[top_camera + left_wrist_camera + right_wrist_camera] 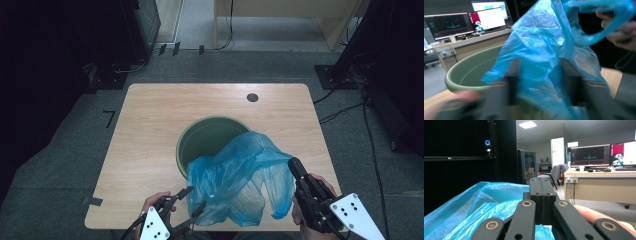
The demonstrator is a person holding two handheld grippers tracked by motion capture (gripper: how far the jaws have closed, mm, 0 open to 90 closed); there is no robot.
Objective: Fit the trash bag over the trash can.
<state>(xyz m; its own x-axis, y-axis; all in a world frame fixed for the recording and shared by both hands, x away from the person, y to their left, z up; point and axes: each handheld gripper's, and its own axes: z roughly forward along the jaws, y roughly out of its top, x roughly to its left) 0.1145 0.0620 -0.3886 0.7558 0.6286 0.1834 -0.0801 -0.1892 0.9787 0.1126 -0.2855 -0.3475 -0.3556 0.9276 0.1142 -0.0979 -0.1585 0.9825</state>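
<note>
Grey carpet surrounds a pale wooden table [150, 130], and monitors glow on a desk [599, 173] behind. On the table stands a green bin [200, 140] with a blue plastic bag [240, 175] draped over its near rim. At the near edge the left gripper [192, 199] has its jaws apart on either side of the bag's film, not pinching it. The right gripper [295, 165] has its jaws pressed together beside the bag's right edge; whether film is caught between them I cannot tell.

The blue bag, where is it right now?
In the high view the blue bag hangs over the near right rim of the green bin at the table's middle, between the left gripper and right gripper.
</note>
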